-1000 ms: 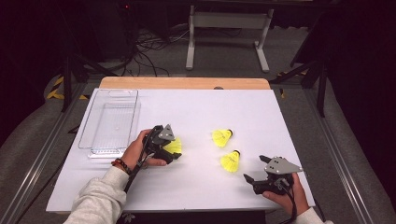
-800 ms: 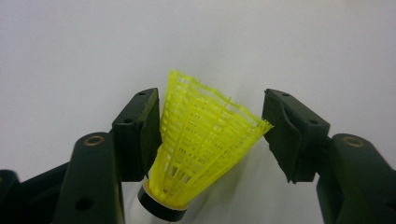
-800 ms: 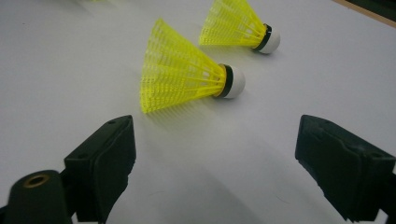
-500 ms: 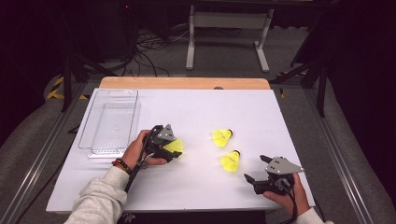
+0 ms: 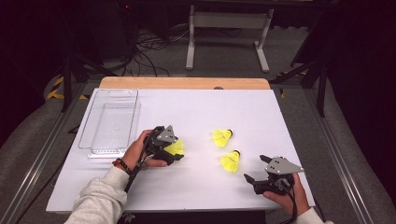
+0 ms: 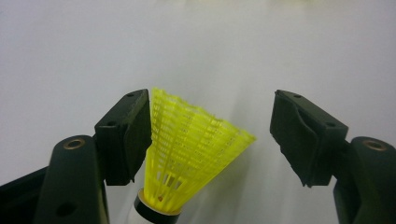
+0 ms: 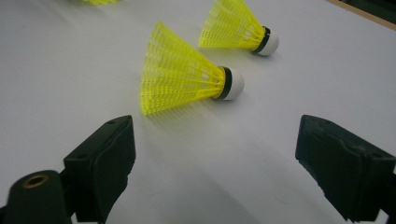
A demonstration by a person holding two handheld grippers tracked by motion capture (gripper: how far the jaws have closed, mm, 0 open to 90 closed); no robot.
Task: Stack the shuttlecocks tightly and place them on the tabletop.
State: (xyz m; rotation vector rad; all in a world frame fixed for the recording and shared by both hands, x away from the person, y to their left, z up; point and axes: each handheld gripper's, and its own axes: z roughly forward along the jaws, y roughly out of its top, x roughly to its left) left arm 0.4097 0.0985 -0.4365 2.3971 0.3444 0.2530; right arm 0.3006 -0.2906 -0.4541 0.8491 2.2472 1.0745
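Left gripper: jaws apart, just reopened around yellow plastic-mesh shuttlecock, likely re-seating the grip.
Right gripper: spread wide, empty, idle.

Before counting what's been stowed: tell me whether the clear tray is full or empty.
Empty. In the high view the clear tray holds nothing; all three yellow shuttlecocks lie on the white table, outside it.

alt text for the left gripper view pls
A yellow shuttlecock stands between the left gripper's open black jaws, its skirt against the left one and clear of the right, on a white table.
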